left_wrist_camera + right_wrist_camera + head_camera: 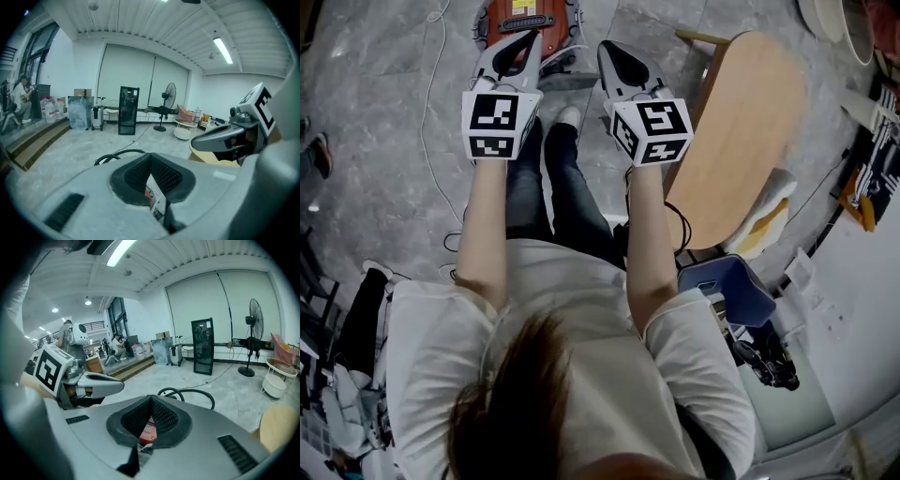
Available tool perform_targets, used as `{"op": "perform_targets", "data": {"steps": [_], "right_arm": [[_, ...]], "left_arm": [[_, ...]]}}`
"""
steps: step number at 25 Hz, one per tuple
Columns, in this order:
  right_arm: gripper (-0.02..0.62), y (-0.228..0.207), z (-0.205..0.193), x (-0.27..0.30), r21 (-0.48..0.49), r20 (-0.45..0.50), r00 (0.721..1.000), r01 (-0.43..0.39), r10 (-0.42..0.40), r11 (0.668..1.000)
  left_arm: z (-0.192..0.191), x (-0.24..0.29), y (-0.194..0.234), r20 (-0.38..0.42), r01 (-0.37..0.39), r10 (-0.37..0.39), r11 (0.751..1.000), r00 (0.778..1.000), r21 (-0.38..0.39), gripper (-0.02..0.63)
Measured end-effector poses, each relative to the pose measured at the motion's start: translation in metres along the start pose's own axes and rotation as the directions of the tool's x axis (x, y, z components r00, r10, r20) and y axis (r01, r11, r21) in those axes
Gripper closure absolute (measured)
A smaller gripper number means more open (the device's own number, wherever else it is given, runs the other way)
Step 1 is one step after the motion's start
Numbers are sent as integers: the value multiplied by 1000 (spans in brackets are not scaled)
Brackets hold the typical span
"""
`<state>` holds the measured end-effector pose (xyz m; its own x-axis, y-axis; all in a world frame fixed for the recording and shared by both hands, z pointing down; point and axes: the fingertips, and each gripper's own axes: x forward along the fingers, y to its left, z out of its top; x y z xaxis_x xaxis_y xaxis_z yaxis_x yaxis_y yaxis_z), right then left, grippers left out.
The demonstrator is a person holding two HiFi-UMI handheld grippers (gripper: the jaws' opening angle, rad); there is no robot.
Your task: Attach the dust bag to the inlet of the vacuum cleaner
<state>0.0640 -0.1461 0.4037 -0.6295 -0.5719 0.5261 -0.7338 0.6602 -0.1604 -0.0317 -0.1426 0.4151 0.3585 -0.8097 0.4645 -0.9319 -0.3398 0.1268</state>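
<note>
The red vacuum cleaner (528, 17) lies on the grey floor at the top of the head view, just beyond both grippers. My left gripper (526, 39) is held high in front of me, shut, with nothing between its jaws. My right gripper (610, 51) hangs beside it at the same height, also shut and empty. In the left gripper view a sliver of the red vacuum cleaner (150, 198) shows below the closed jaws, and the right gripper view shows the vacuum cleaner (146, 430) the same way. No dust bag shows in any view.
A light wooden table (748, 131) stands to my right, with a blue seat (729, 287) near it. A white cable (431, 112) runs over the floor at left. A black hose (188, 394) lies ahead. Farther off stand a black cabinet (128, 110) and a fan (168, 99).
</note>
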Motion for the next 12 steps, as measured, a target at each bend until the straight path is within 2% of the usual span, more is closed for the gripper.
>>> {"op": "perform_targets", "data": {"steps": [4, 9, 12], "right_arm": [[594, 8, 44, -30, -49, 49, 999, -8, 10, 999], [594, 30, 83, -65, -58, 118, 993, -18, 25, 998], [594, 39, 106, -86, -66, 169, 986, -4, 15, 998]], "left_arm": [[41, -16, -3, 62, 13, -15, 999, 998, 37, 589], [95, -57, 1, 149, -5, -1, 999, 989, 36, 589], [127, -80, -1, 200, -20, 7, 998, 980, 65, 589]]}}
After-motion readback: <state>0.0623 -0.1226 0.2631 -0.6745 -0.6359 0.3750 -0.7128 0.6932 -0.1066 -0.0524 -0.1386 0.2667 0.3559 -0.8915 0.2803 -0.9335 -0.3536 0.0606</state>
